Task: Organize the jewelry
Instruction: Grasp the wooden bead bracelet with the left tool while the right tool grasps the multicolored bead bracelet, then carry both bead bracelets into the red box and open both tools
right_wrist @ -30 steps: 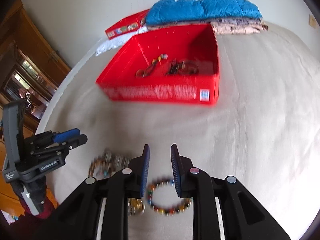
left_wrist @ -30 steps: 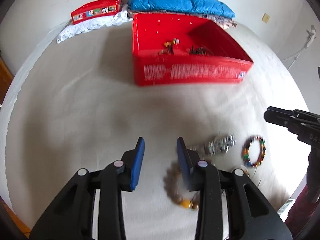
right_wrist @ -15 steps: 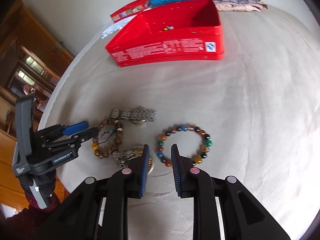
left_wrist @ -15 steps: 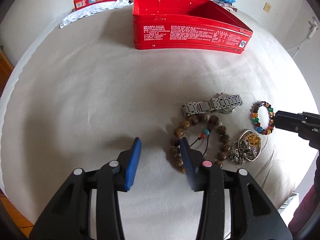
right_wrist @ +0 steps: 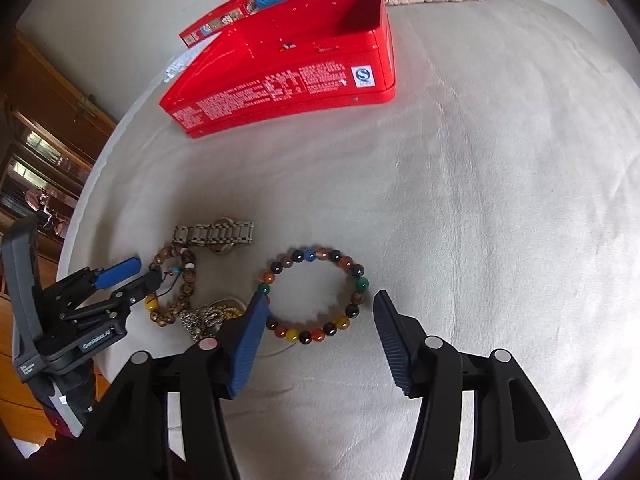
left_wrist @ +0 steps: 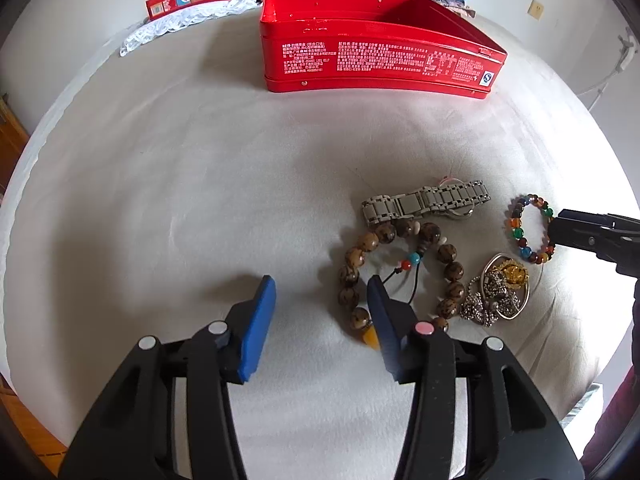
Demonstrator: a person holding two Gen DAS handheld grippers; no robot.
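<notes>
A multicoloured bead bracelet (right_wrist: 315,294), brown wooden bead bracelet (left_wrist: 400,270), steel watch (left_wrist: 426,201) and tangled chain (left_wrist: 494,296) lie clustered before the open red tin (left_wrist: 376,56)

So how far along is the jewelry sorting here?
Barely started: the red tin shows a few small pieces. Nothing is gripped; the open right claw brackets the colourful bead bracelet. Wooden bead bracelet, watch and chain bundle remain.
</notes>
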